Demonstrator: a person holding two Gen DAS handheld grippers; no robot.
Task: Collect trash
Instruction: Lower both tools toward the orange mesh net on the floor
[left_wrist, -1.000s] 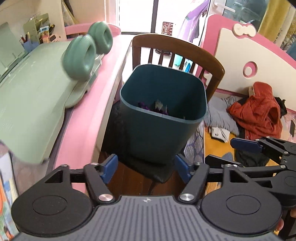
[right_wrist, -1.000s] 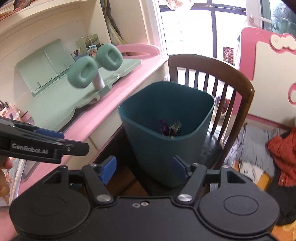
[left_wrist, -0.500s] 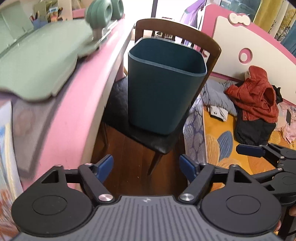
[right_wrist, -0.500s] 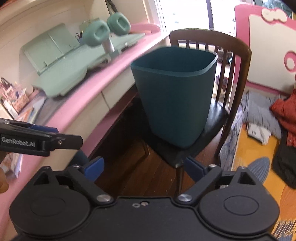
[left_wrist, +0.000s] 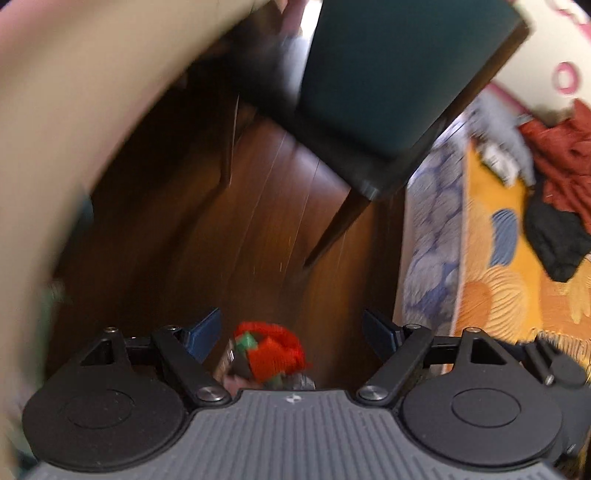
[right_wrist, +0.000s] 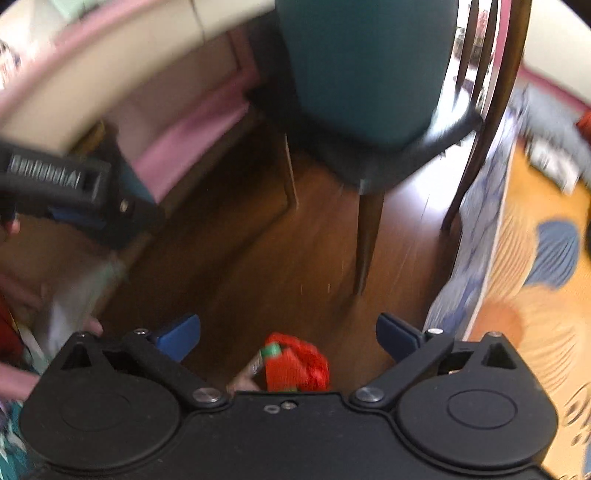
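Left wrist view: the left tool (left_wrist: 291, 332) points steeply down at the dark brown wooden floor (left_wrist: 258, 221), its blue-padded jaws opening, with nothing pressed between them. A crumpled red and green wrapper (left_wrist: 271, 356) lies on the floor low in the gap between the jaws, partly hidden by the tool's body. Above, the dark teal plastic bin (left_wrist: 388, 62) stands on the black seat of a wooden chair (left_wrist: 369, 177). In the right wrist view the right tool (right_wrist: 288, 332) is also opening, empty, over the same wrapper (right_wrist: 295, 365). The left tool's black body (right_wrist: 66, 181) shows blurred at the left, beside the pink bench (right_wrist: 184, 147).
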